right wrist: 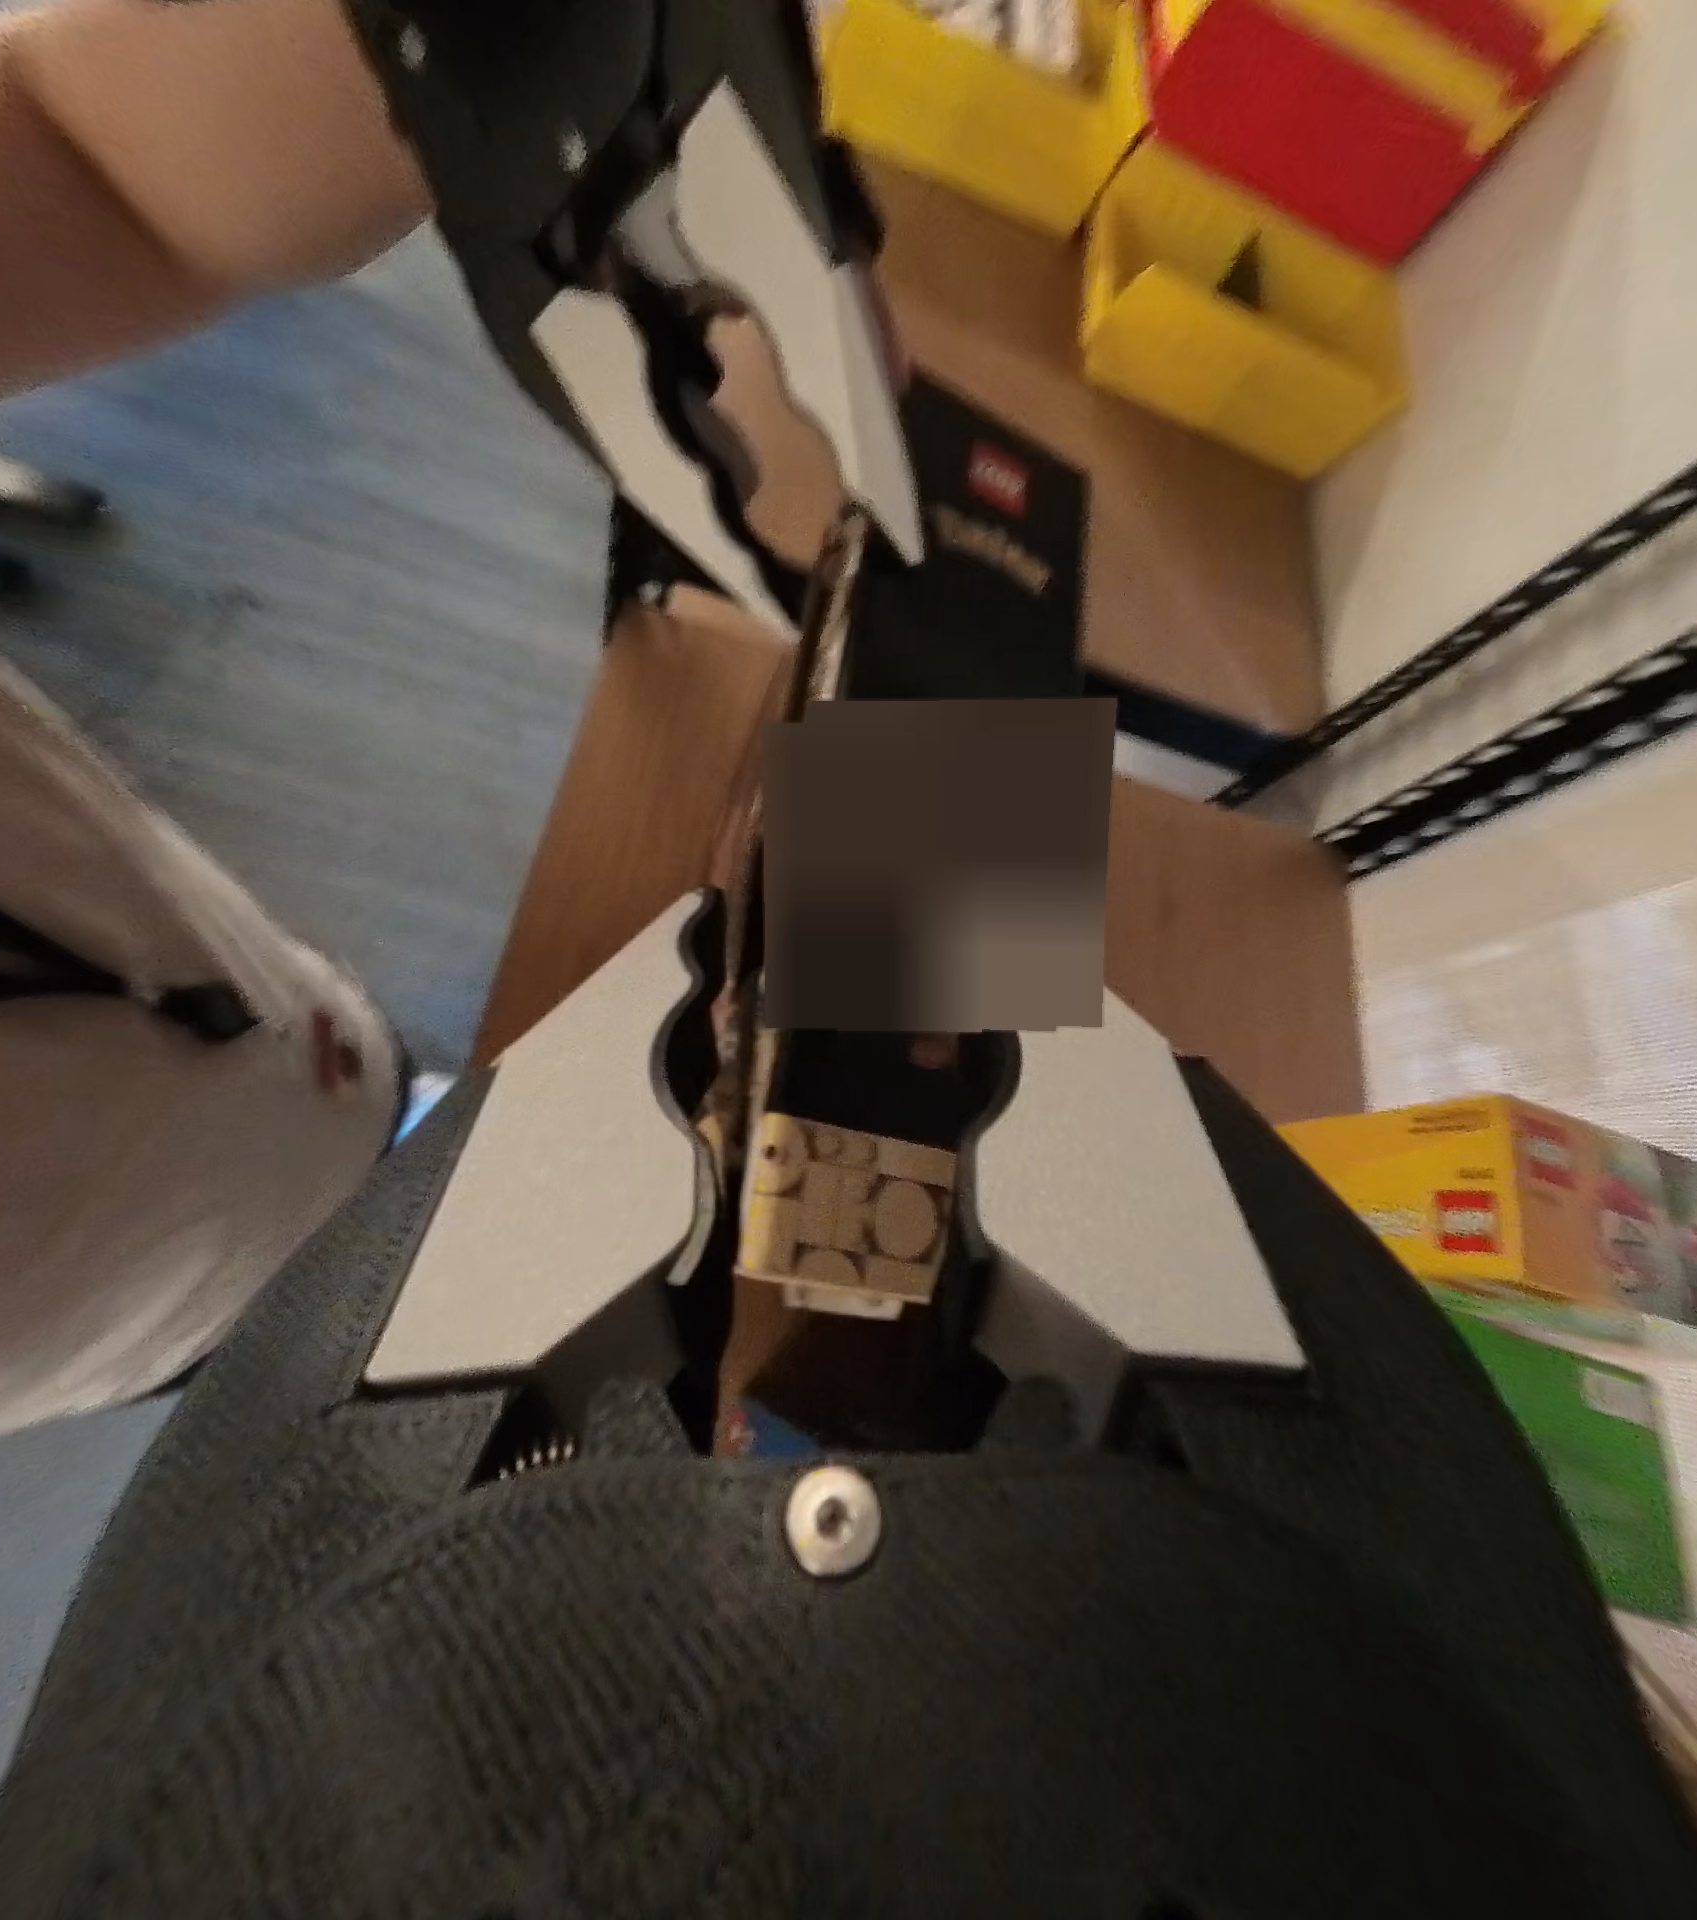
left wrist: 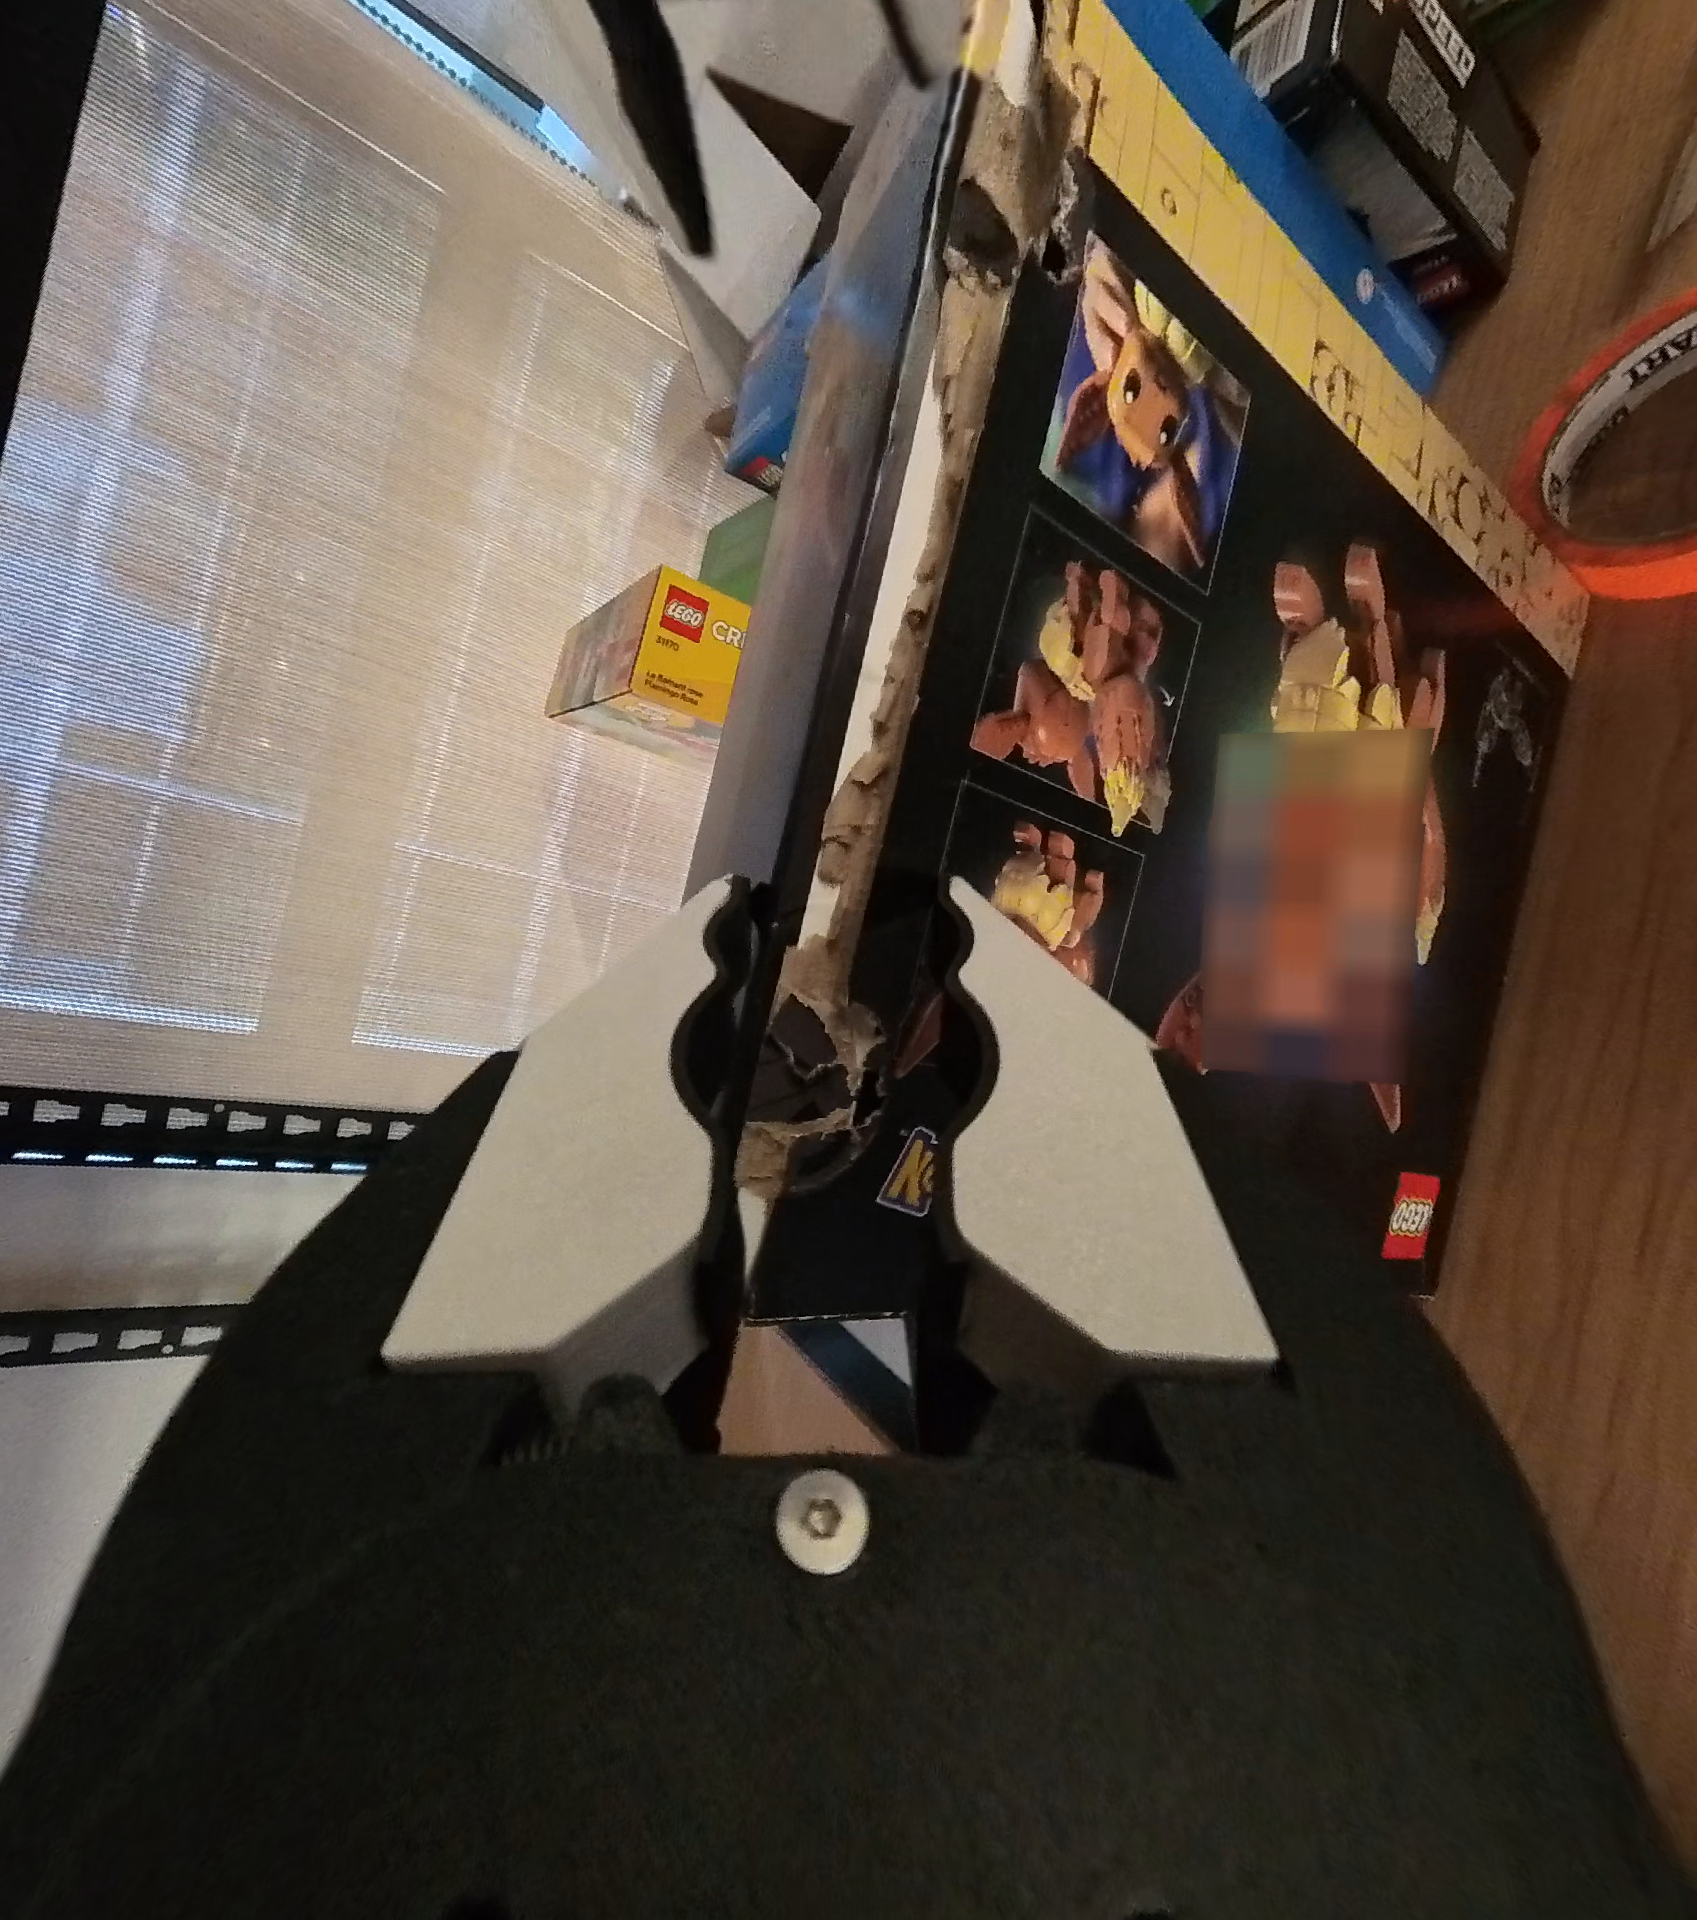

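Grippers (left wrist: 849, 914) (right wrist: 849, 925) straddle torn flap (left wrist: 823, 623) of black box (left wrist: 1343, 935)

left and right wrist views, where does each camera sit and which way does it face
Left wrist view: on the left gripper, looking along its fingers at the black box and its torn flap on a wooden table; window behind.
Right wrist view: on the right gripper, looking along the same box toward the left gripper; a person's forearm shows.
Shared: the box, the left gripper.
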A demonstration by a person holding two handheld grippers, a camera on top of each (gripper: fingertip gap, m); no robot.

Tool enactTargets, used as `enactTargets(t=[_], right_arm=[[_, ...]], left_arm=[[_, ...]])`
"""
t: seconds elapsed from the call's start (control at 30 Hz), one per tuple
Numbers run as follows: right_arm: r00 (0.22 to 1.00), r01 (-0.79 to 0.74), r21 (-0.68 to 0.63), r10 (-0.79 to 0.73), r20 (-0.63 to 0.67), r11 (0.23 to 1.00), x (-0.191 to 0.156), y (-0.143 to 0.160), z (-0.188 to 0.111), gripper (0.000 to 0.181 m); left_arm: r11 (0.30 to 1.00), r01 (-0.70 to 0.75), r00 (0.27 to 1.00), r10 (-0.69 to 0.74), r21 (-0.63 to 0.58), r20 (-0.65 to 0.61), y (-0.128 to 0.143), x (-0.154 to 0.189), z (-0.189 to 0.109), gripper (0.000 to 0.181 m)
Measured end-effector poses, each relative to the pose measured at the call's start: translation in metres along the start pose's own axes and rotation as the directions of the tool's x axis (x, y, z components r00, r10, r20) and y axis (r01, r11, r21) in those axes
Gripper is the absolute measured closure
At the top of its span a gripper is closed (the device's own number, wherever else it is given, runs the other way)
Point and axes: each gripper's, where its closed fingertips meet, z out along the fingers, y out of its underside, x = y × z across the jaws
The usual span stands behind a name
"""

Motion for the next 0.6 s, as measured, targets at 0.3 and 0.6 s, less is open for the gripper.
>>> enactTargets(t=[0.3, 0.6], right_arm=[[0.985, -0.015, -0.056, 0.005, -0.174, 0.998, -0.003, 0.024, 0.018, 0.163], [0.986, -0.027, 0.131, 0.048, -0.161, 0.991, -0.011, -0.002, -0.006, 0.153]], left_arm=[[1.0, -0.012, 0.999, 0.012, 0.012, 0.044, 0.0, 0.001, 0.0, 0.149], [0.999, 0.011, 0.997, -0.014, 0.045, 0.077, 0.0, 0.002, 0.0, 0.152]])
